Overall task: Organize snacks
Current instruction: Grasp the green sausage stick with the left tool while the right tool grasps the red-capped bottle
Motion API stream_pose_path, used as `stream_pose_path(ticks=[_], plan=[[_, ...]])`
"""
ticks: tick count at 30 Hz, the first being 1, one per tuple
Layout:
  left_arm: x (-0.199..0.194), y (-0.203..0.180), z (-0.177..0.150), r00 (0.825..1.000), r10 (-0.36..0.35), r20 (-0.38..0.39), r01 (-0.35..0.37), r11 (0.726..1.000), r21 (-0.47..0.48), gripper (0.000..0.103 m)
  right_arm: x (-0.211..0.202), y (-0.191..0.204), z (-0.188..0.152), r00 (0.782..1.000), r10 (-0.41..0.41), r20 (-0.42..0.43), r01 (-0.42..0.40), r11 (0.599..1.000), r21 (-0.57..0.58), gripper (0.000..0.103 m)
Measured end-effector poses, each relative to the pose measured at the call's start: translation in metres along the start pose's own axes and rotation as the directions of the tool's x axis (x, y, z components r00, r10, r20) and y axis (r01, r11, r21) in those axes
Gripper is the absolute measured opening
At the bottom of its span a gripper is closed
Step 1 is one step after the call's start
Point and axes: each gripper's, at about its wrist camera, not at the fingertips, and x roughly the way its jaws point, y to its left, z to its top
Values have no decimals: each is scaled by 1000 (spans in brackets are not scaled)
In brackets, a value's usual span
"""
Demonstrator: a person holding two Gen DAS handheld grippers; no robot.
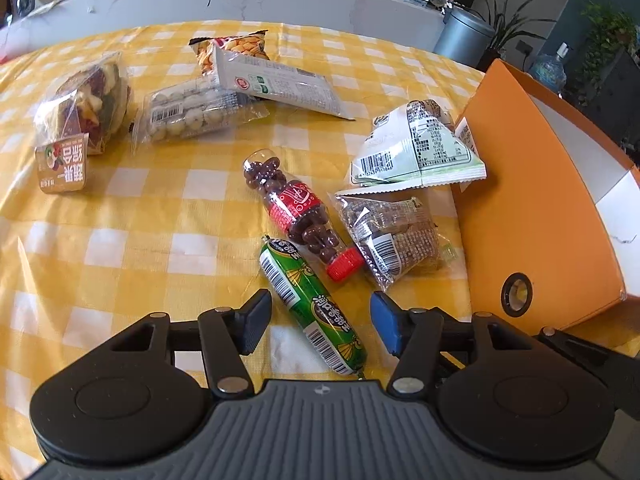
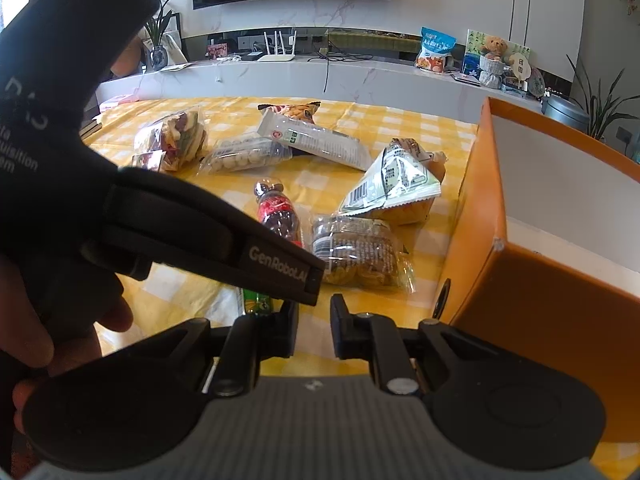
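Right now your left gripper [image 1: 321, 322] stands open with nothing pressed between its pads, tilted down at the table, and the green sausage stick [image 1: 310, 306] lies in the gap between the black pad at lower left and the blue pad at lower right of the left wrist view. Neither pad touches it. Its long axis runs on a diagonal, from upper left near the red-capped candy bottle [image 1: 296, 210] down to lower right beside the blue pad, so it crosses the closing line at a slant and is not square to the jaws. You would likely need a small roll of the wrist to put the pads flat on its sides; otherwise the round casing may skid out as they close.

Your right gripper [image 2: 315, 330] is nearly shut and holds nothing; its view is half blocked by the left tool's body, and only a green sliver of the stick shows beneath that. So the left hand is clearly the nearer one.

Further out, the orange box [image 1: 532, 216] stands at the right edge of the frame, just beyond the brown snack packet [image 1: 394, 240] and the pale triangular packet [image 1: 416, 148] on the yellow checked cloth [image 1: 160, 216].
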Motion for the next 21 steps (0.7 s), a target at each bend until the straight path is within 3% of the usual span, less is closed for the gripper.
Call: stream_pose_path(ticks=[5,8,9,13,21], plan=[[1,2,1,1000,-14,11,15,1000,-23,69,1,0,1,1000,3,-4,-3,1000,4,15],[0,3,-2,999,-26,32,26,1000,1,52,2,-1,1,1000,6,-6,-6,1000,8,16],[-1,6,-4,999,-24,39,24,1000,2,41,1,-2,1,1000,7,-5,-7,1000,8,16],[-4,20,-6,996,-71,51,72,997,-19,35,1,-1,0,1000,2,-5,-2,1000,3,17],[-21,39,-6,993,-39,112,44,998,-37,30,1,1,4,1000,7,13,-7,1000,-9,18]])
